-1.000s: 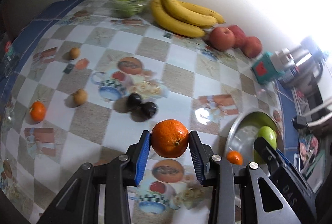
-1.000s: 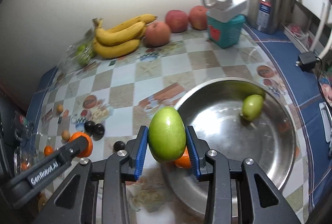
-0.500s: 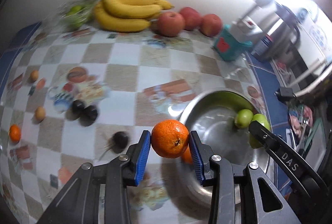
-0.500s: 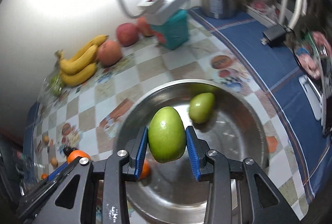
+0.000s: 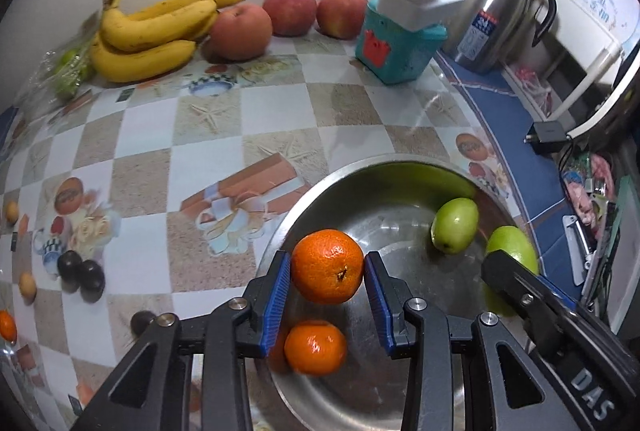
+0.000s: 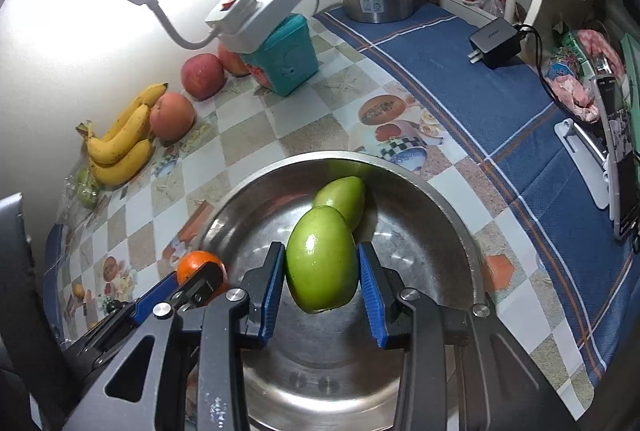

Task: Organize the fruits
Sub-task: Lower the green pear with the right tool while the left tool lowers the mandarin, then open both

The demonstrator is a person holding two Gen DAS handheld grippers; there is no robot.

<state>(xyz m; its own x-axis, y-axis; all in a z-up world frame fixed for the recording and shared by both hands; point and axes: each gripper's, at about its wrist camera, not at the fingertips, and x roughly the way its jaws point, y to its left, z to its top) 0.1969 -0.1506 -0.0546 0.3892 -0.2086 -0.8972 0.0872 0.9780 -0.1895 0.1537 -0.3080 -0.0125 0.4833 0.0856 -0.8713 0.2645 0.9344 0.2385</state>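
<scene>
Checkered tablecloth (image 5: pixel 208 135) carries a steel bowl (image 5: pixel 384 171) near its front edge; above it, the left gripper (image 5: pixel 326 295) pinches an orange (image 5: pixel 327 266), the right gripper (image 6: pixel 322 285) a green fruit (image 6: pixel 322 259).

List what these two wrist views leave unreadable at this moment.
- Right wrist view: the loose green fruit in the metal bowl is partly covered by the held green fruit.
- Left wrist view: the small orange in the bowl is partly behind a blue pad.
- Left wrist view: the bagged green fruit is too blurred to count.
</scene>
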